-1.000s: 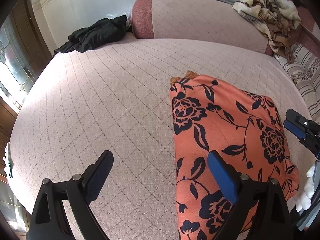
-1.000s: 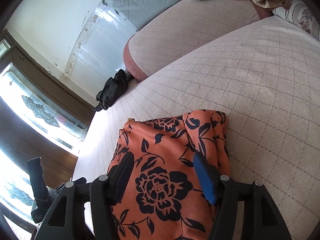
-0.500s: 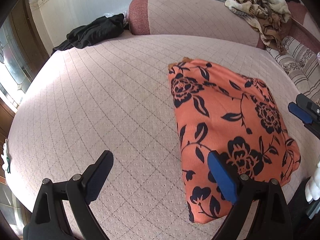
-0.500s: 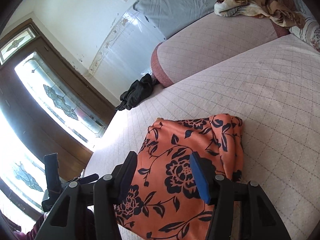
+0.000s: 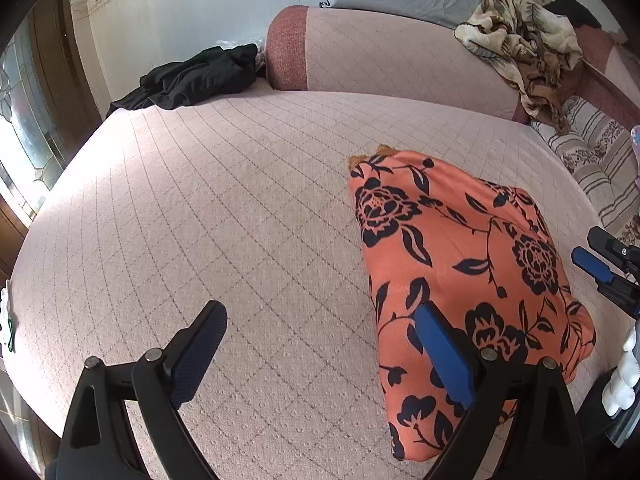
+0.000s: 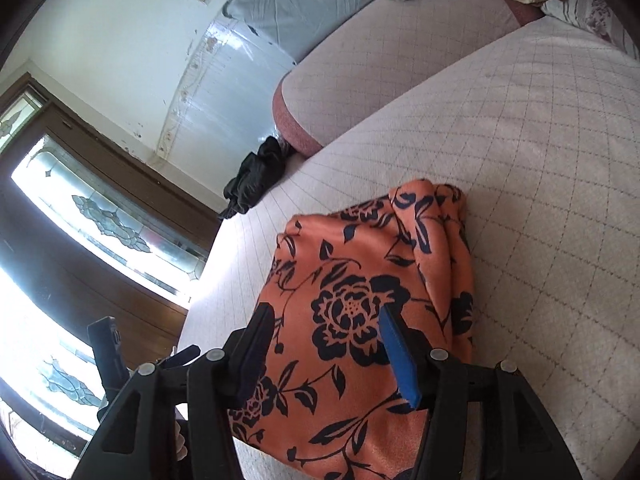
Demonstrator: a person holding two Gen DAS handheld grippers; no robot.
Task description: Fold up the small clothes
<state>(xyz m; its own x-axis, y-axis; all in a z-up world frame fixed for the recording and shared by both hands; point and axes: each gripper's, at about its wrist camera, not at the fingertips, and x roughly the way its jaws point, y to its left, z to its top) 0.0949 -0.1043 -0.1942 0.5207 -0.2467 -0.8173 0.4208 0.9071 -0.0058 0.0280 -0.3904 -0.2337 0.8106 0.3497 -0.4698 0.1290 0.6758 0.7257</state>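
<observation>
An orange garment with a dark floral print (image 5: pixel 460 248) lies folded in a rough rectangle on the pink quilted bed (image 5: pixel 224 216). It also shows in the right wrist view (image 6: pixel 360 304). My left gripper (image 5: pixel 320 344) is open and empty above the bed, with its right finger over the garment's near left edge. My right gripper (image 6: pixel 326 344) is open and empty, hovering over the garment's near part. The right gripper also shows in the left wrist view (image 5: pixel 604 268) at the garment's right side.
A black garment (image 5: pixel 196 76) lies at the bed's far left corner. A pink bolster (image 5: pixel 384 56) runs along the back, with a beige patterned cloth (image 5: pixel 524 44) heaped on it. Striped bedding (image 5: pixel 596 168) lies at the right. A wooden door with patterned glass (image 6: pixel 96 216) stands to the left.
Both grippers pulled back and up from the garment, then came a little closer again. They stayed open and empty. The garment has not moved.
</observation>
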